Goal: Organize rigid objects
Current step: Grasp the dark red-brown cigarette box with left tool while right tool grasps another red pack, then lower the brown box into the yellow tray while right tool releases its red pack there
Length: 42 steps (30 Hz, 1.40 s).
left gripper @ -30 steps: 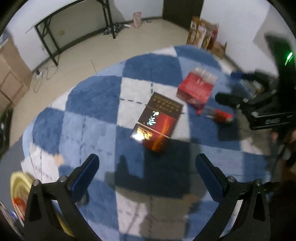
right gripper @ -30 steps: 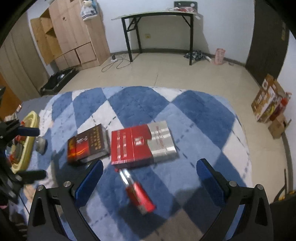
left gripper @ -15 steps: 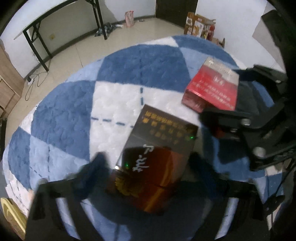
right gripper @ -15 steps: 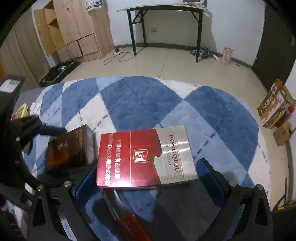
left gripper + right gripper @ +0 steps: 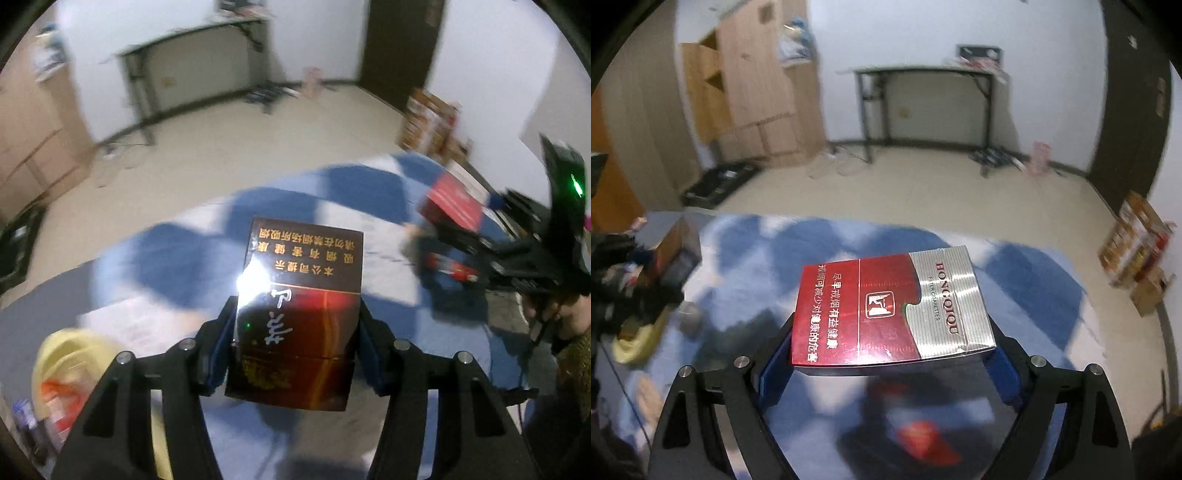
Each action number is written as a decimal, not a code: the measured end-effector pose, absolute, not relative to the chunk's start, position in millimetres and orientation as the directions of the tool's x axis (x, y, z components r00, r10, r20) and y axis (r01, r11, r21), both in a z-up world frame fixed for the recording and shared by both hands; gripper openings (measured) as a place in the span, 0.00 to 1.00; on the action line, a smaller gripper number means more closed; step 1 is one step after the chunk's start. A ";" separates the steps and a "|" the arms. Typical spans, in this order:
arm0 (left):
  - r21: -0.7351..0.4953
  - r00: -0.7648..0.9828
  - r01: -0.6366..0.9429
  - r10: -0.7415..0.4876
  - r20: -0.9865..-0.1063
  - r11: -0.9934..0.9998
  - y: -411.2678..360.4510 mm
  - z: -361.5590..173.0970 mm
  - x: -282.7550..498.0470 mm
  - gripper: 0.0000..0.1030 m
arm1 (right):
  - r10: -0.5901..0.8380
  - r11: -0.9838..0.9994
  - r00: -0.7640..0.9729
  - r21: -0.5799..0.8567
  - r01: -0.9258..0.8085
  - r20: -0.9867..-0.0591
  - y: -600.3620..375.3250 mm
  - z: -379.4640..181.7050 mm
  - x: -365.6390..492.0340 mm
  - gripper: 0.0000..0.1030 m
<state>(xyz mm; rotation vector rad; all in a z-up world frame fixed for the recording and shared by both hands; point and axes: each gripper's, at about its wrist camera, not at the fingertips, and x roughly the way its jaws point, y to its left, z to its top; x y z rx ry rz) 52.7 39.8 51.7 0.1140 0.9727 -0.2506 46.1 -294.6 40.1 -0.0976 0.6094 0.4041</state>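
My left gripper [image 5: 295,343] is shut on a dark brown box with gold lettering [image 5: 299,310] and holds it raised above the blue-and-white rug [image 5: 177,258]. My right gripper [image 5: 890,365] is shut on a red-and-silver box [image 5: 890,306], also lifted off the rug [image 5: 1034,295]. In the left wrist view the right gripper with its red box [image 5: 454,203] shows at the right. A small red item [image 5: 923,439] lies blurred on the rug below the right gripper.
A yellow bowl [image 5: 70,354] with red contents sits at the rug's left edge; it also shows in the right wrist view [image 5: 639,339]. A black table [image 5: 923,107], wooden cabinets [image 5: 746,85] and cardboard boxes [image 5: 1141,254] stand around the room.
Both grippers closed on their boxes and lifted them off the rug. Both views now tilt up toward the room, with motion blur.
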 end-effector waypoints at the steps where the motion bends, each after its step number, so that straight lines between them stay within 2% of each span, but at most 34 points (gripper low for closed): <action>1: -0.008 0.552 0.215 -0.128 -0.824 0.977 63.8 60.6 44.5 0.57 | 0.369 0.897 0.735 0.011 -0.442 -0.568 -272.8 48.9 33.2 0.87; 5: -0.014 0.566 -0.015 -0.003 -0.825 1.000 177.0 75.5 7.7 0.57 | 0.459 0.814 0.685 -0.041 -0.579 -0.566 -193.5 71.1 -7.5 0.87; 8: -0.020 0.557 -0.125 0.054 -0.829 0.992 239.5 75.9 -20.0 0.57 | 0.560 0.723 0.594 -0.011 -0.691 -0.578 -119.5 76.5 -38.3 0.87; 12: -0.039 0.511 -0.221 0.082 -0.856 0.974 297.5 55.5 -37.5 0.57 | 0.585 0.634 0.503 -0.028 -0.773 -0.637 -39.2 57.7 -58.8 0.87; 16: -0.069 0.473 -0.224 0.046 -0.880 0.972 319.6 27.2 -22.9 0.57 | 0.554 0.585 0.471 -0.083 -0.807 -0.687 19.6 26.3 -60.5 0.87; 23: -0.107 0.452 -0.233 0.010 -0.892 0.967 346.0 -2.0 6.1 0.57 | 0.507 0.584 0.430 -0.070 -0.809 -0.747 76.8 -11.0 -14.5 0.87; 32: -0.151 0.469 -0.230 -0.026 -0.883 0.961 359.0 -14.5 6.1 0.56 | 0.559 0.565 0.412 -0.033 -0.824 -0.719 118.0 -29.8 4.1 0.87; 35: -0.144 0.472 -0.230 -0.019 -0.881 0.962 356.9 -12.5 6.9 0.57 | 0.564 0.555 0.399 -0.026 -0.832 -0.724 118.6 -30.5 2.7 0.90; 36: -0.146 0.478 -0.232 -0.018 -0.878 0.962 356.3 -10.3 5.7 0.61 | 0.559 0.554 0.395 -0.027 -0.832 -0.729 119.4 -30.8 2.4 0.93; 37: -0.147 0.484 -0.236 -0.015 -0.875 0.960 355.6 -7.7 5.0 0.74 | 0.552 0.553 0.393 -0.029 -0.832 -0.735 120.0 -30.8 1.7 0.99; 39: -0.162 0.520 -0.250 -0.009 -0.854 0.955 353.9 4.5 -0.9 0.92 | 0.561 0.547 0.396 -0.034 -0.836 -0.727 116.2 -25.5 -5.3 1.00; 41: -0.183 0.559 -0.244 -0.016 -0.829 0.952 349.5 20.1 -6.0 1.00 | 0.562 0.546 0.406 -0.045 -0.837 -0.721 108.2 -17.7 -11.8 1.00; 42: -0.190 0.570 -0.236 -0.023 -0.821 0.953 346.5 26.4 -6.8 1.00 | 0.565 0.550 0.411 -0.044 -0.834 -0.716 100.8 -12.1 -13.8 1.00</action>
